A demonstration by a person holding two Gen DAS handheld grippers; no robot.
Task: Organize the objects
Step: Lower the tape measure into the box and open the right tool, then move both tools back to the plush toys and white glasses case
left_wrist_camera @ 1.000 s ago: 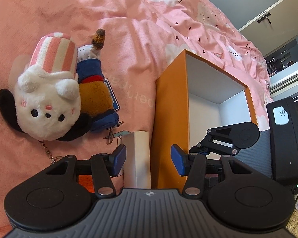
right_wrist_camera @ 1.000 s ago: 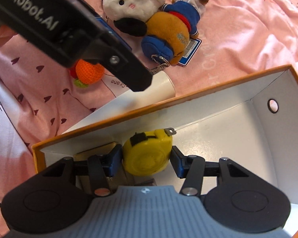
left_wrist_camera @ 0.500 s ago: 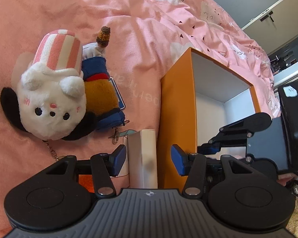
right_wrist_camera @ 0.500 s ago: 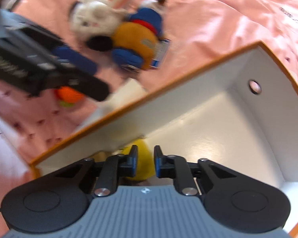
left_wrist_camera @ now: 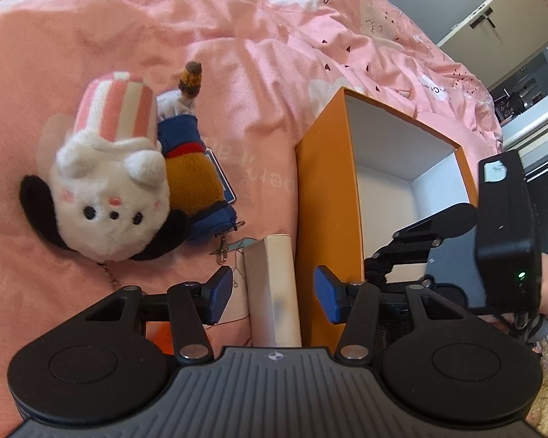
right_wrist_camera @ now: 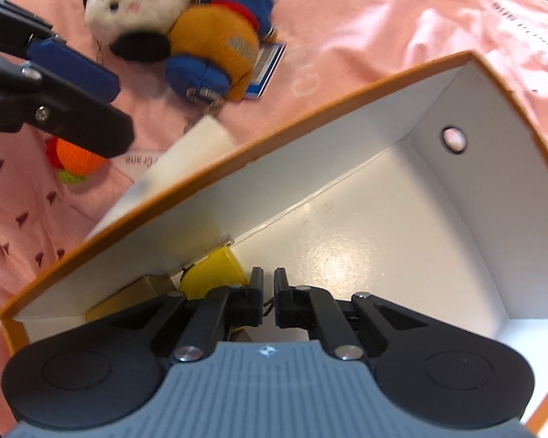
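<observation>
Orange box (right_wrist_camera: 310, 135): tape measure (right_wrist_camera: 215, 273) apparently beside closed fingers (right_wrist_camera: 257, 292).

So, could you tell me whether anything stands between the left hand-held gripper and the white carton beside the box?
Nothing visible does. The left hand-held gripper hangs open right over the white carton, which lies on the pink cover against the orange box wall. That wall sits close beside one finger.

The left wrist view looks obliquely down across the pink bed (left_wrist_camera: 259, 58), close beside the orange box (left_wrist_camera: 325, 197)'s outer wall. The right wrist view looks steeply down into that box (right_wrist_camera: 347, 241) from just above. Both share the plush toys (left_wrist_camera: 109, 197) and the box.
</observation>
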